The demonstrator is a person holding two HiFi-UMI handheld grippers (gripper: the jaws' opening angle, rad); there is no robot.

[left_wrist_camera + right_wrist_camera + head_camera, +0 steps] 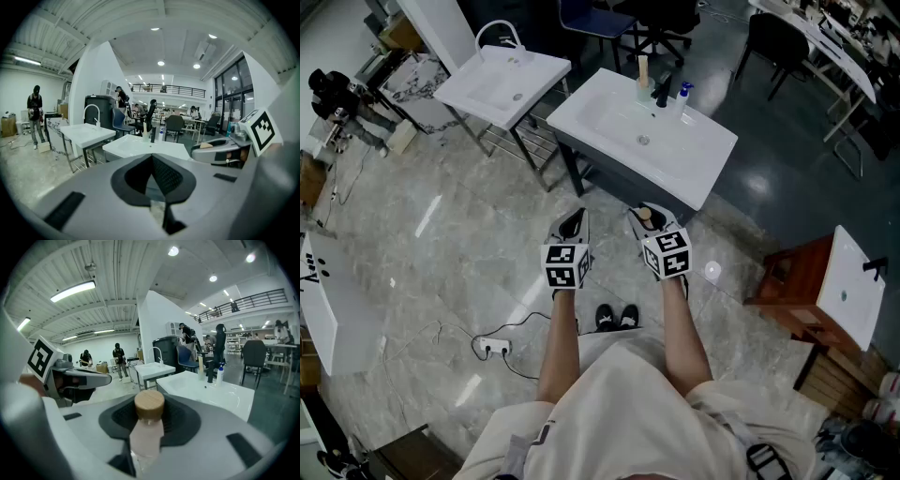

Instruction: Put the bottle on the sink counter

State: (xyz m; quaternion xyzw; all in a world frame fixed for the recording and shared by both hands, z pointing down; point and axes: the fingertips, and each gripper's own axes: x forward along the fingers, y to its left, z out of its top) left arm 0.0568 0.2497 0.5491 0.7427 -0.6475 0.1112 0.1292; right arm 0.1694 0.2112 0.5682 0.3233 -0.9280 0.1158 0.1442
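Observation:
A pale pink bottle (148, 433) with a round wooden cap (149, 403) stands upright between the jaws of my right gripper (149, 420), which is shut on it. In the head view the cap (645, 215) shows at the tip of the right gripper (650, 220), just short of the front edge of the white sink counter (698, 164). My left gripper (573, 223) is held beside it at the same height. Its jaws meet with nothing between them (151, 161). The sink counter (220, 394) lies ahead and slightly to the right.
At the back of the counter stand a tall beige bottle (643, 70), a black tap (662, 92) and a blue-topped pump bottle (682, 94). A second white sink (502, 80) stands to the left, a wooden stand with a basin (844, 281) to the right. A power strip (494, 348) lies on the floor.

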